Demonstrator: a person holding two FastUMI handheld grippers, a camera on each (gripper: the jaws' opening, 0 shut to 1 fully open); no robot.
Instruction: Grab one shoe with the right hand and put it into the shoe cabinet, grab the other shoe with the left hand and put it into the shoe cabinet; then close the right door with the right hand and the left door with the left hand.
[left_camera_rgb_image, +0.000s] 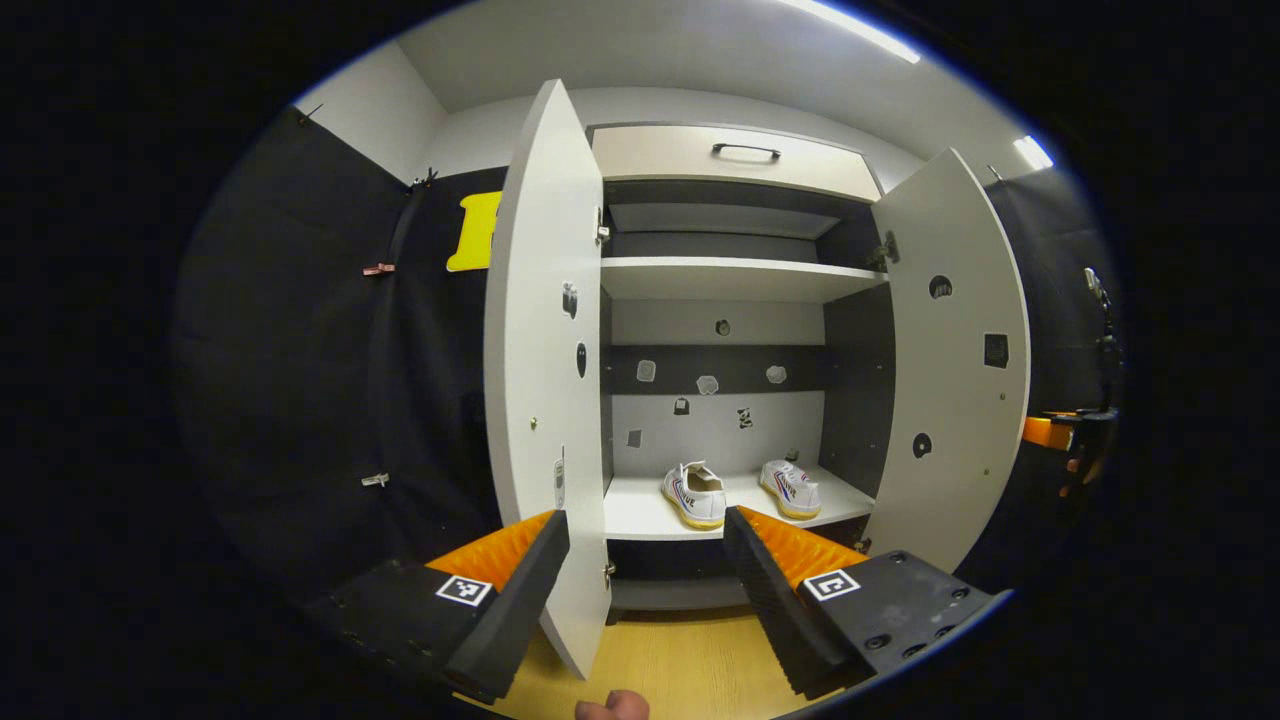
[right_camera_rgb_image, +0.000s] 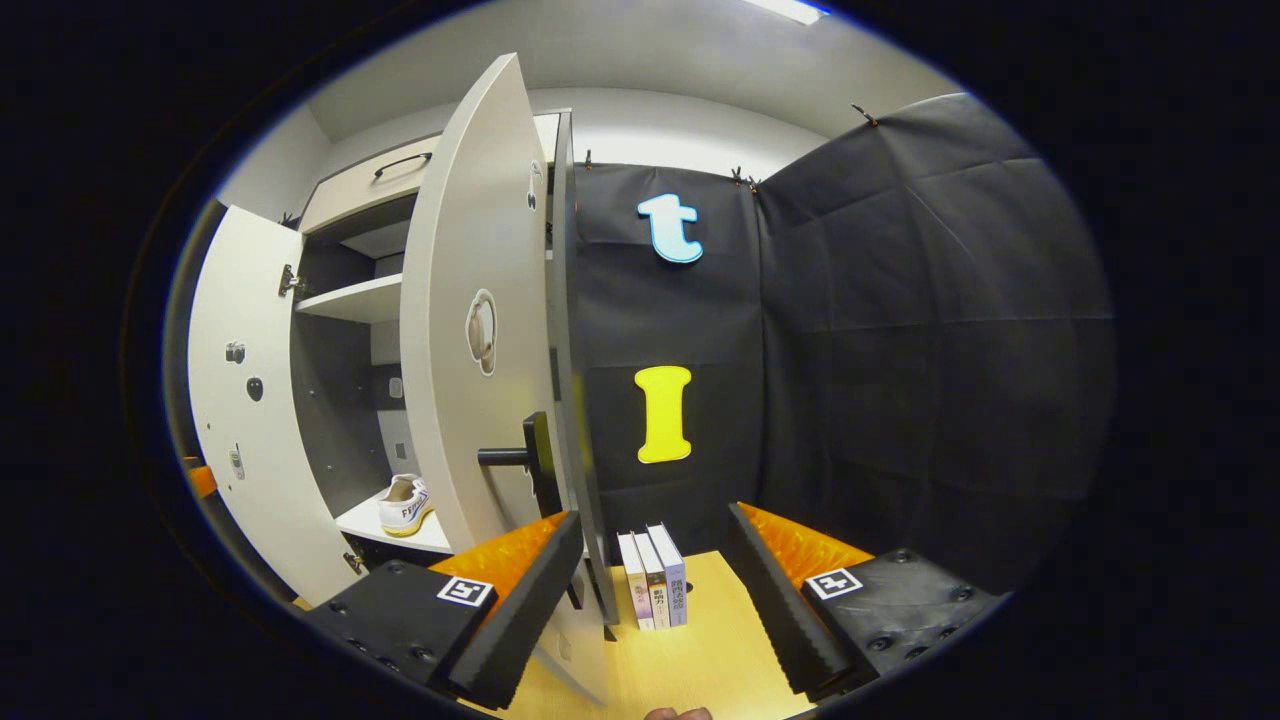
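Note:
Two white shoes (left_camera_rgb_image: 694, 495) (left_camera_rgb_image: 790, 488) stand side by side on the bottom shelf (left_camera_rgb_image: 640, 518) of the shoe cabinet. Both doors are swung wide. The left door (left_camera_rgb_image: 545, 370) hangs close in front of my left gripper (left_camera_rgb_image: 645, 570), its lower edge just inside the left finger; this gripper is open and holds nothing. The right door (left_camera_rgb_image: 955, 360) stands open at the right. In the right gripper view that door (right_camera_rgb_image: 480, 330) is seen nearly edge-on, with its black handle (right_camera_rgb_image: 515, 457) just above the left finger. My right gripper (right_camera_rgb_image: 650, 570) is open and empty. One shoe (right_camera_rgb_image: 405, 505) shows past the door.
Several books (right_camera_rgb_image: 652, 578) stand upright on the wooden floor (right_camera_rgb_image: 700, 650) between the right gripper's fingers, against the booth wall. An upper shelf (left_camera_rgb_image: 730, 275) and a drawer (left_camera_rgb_image: 735, 160) top the cabinet. The right gripper (left_camera_rgb_image: 1065, 435) appears beyond the right door.

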